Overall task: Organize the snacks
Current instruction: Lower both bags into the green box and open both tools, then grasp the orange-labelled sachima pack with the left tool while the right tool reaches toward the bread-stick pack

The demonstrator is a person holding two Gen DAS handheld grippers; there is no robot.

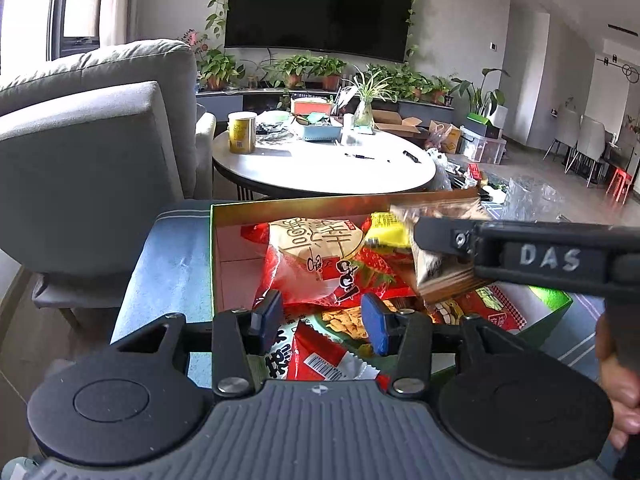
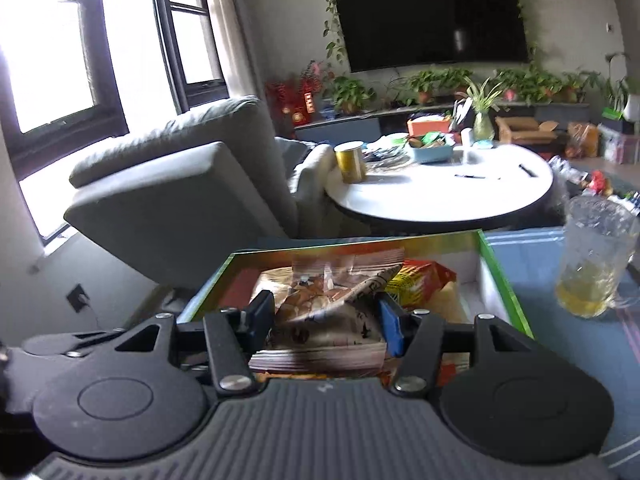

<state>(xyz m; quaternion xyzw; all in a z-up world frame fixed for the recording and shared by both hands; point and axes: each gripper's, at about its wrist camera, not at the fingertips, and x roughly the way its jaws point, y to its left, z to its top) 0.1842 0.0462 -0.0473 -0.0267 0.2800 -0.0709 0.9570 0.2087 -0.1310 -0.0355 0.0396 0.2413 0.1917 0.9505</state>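
An open green-rimmed box [image 1: 213,264] on a blue striped cloth holds several snack packets, among them a big red and white one [image 1: 316,256] and a yellow one [image 1: 386,228]. My left gripper [image 1: 320,322] hangs low over the near end of the box. A red snack packet with a barcode [image 1: 320,356] spans the gap between its blue pads. My right gripper [image 1: 424,240] reaches in from the right, shut on a brown snack packet [image 1: 440,280] held above the pile. In the right wrist view that brown packet [image 2: 324,320] fills the right gripper [image 2: 326,316] over the box [image 2: 500,292].
A glass mug with yellow liquid [image 2: 592,268] stands on the cloth right of the box. A grey armchair [image 1: 88,148] is at the left, and a round white table [image 1: 320,172] with clutter sits behind the box. A person's hand [image 1: 622,396] grips the right tool.
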